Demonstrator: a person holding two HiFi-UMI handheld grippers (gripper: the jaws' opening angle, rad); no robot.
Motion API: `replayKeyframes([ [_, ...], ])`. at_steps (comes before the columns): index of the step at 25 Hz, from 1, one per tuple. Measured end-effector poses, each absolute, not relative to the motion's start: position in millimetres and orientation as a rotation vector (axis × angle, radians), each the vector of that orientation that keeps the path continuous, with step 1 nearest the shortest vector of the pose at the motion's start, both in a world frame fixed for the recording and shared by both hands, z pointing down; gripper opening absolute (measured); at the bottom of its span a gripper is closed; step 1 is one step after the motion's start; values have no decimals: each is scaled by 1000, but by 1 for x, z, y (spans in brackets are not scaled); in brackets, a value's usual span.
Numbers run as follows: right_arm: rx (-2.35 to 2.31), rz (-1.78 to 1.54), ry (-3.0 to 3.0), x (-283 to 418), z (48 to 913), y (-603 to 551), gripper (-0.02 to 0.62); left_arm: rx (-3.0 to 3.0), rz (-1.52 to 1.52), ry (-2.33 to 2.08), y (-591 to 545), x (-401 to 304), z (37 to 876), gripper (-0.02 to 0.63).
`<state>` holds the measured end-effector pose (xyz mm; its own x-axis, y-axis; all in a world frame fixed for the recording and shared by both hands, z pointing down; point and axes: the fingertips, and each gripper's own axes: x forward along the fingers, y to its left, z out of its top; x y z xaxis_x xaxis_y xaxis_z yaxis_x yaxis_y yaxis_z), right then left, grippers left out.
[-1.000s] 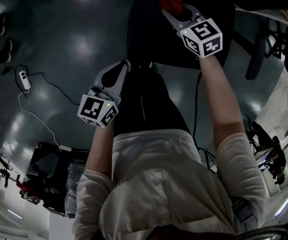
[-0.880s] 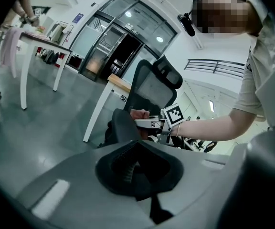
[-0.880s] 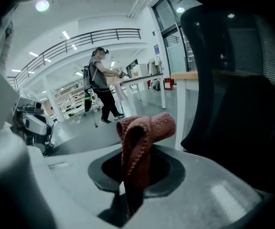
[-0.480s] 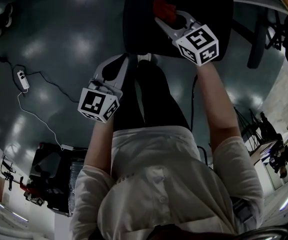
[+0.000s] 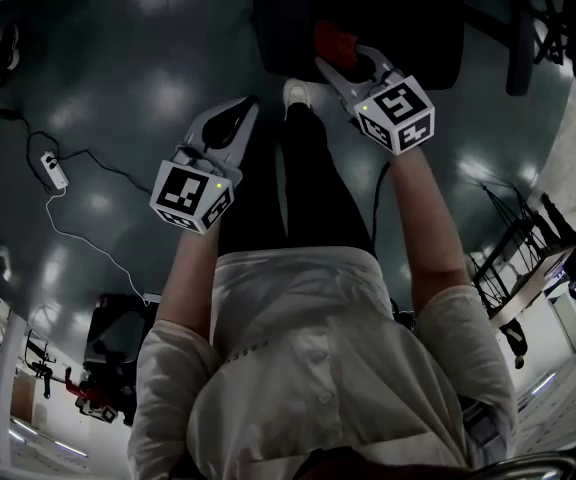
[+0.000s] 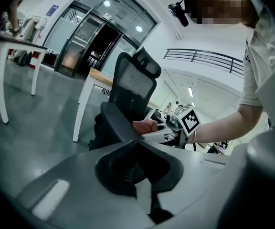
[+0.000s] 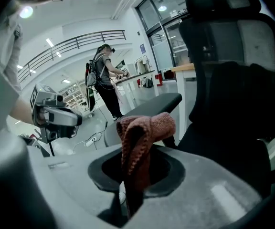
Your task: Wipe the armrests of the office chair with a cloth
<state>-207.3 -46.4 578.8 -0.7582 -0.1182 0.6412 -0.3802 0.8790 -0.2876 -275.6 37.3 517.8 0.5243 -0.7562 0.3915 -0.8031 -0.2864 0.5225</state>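
The black office chair (image 5: 368, 13) stands in front of me at the top of the head view. My right gripper (image 5: 336, 60) is shut on a red cloth (image 5: 334, 40), held over the chair's near edge. In the right gripper view the cloth (image 7: 144, 128) sticks up between the jaws, just short of a black armrest (image 7: 153, 107). My left gripper (image 5: 245, 110) hangs lower and to the left, over the floor, shut with nothing in it. The left gripper view shows the chair's mesh back (image 6: 135, 87), an armrest (image 6: 112, 122) and the cloth (image 6: 144, 126) beside it.
A power strip (image 5: 53, 168) with a white cable lies on the grey floor at the left. A black cart (image 5: 113, 343) stands at the lower left. White table legs (image 6: 82, 109) stand behind the chair. A person with a backpack (image 7: 103, 78) stands far off.
Both grippers have slid down the head view, toward my body. The right one has come back from over the chair seat to its near edge, still holding the cloth.
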Motion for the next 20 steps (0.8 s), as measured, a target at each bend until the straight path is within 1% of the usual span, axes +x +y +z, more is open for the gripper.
replayKeyframes([
  [4,448,567,-2368,-200,581,-22,52,2109,86,-1232,49,-284,513,17],
  [10,644,701,-2293,-199,588,6,52,2134,74,-1191,65,-293,510,17],
  [20,865,895,-2192,-248,589,28,52,2128,65,-1181,94,-320,513,17],
])
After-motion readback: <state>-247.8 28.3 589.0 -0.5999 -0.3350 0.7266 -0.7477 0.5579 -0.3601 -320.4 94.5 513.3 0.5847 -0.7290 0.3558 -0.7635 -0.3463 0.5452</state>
